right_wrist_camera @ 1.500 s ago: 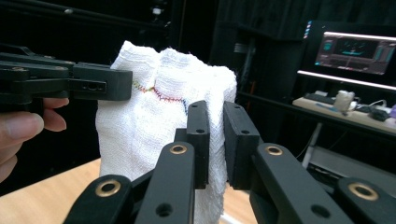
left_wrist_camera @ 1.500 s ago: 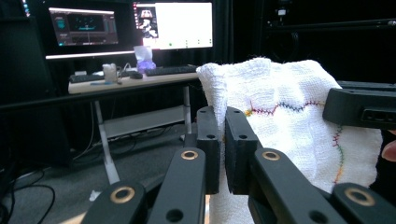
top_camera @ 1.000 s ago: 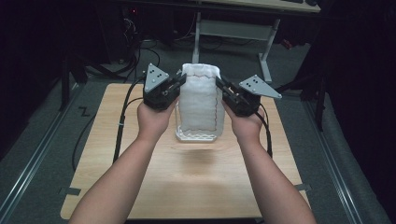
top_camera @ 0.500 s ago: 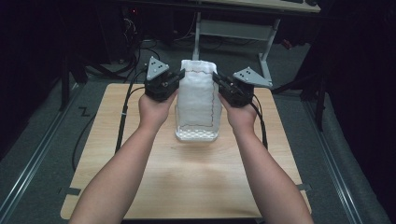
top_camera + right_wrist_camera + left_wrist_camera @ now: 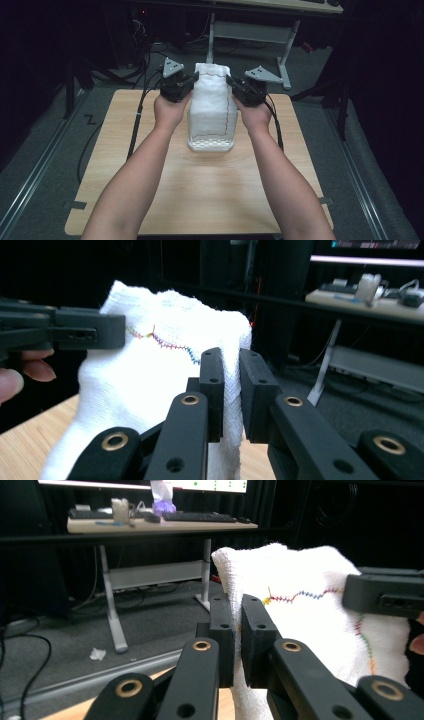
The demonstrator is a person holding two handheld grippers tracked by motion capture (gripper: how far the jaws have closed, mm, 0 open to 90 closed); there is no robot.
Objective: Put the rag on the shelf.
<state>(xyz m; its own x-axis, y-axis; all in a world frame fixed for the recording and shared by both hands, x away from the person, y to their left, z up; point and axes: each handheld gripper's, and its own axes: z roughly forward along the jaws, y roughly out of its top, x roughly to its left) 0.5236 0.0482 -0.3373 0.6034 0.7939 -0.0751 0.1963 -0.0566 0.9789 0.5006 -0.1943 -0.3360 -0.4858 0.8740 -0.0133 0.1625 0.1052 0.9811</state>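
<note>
Above the wooden table [image 5: 200,200], the left gripper [image 5: 186,82] and right gripper [image 5: 235,86] are each pinching a top corner of the white towel [image 5: 212,107] (soft, light, limp); edges are looking like the surest hold.

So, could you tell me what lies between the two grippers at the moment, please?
In the high view, a white towel with multicoloured stitching hangs between the left gripper and the right gripper, each pinching an upper edge; its lower end rests on the wooden table.
</note>
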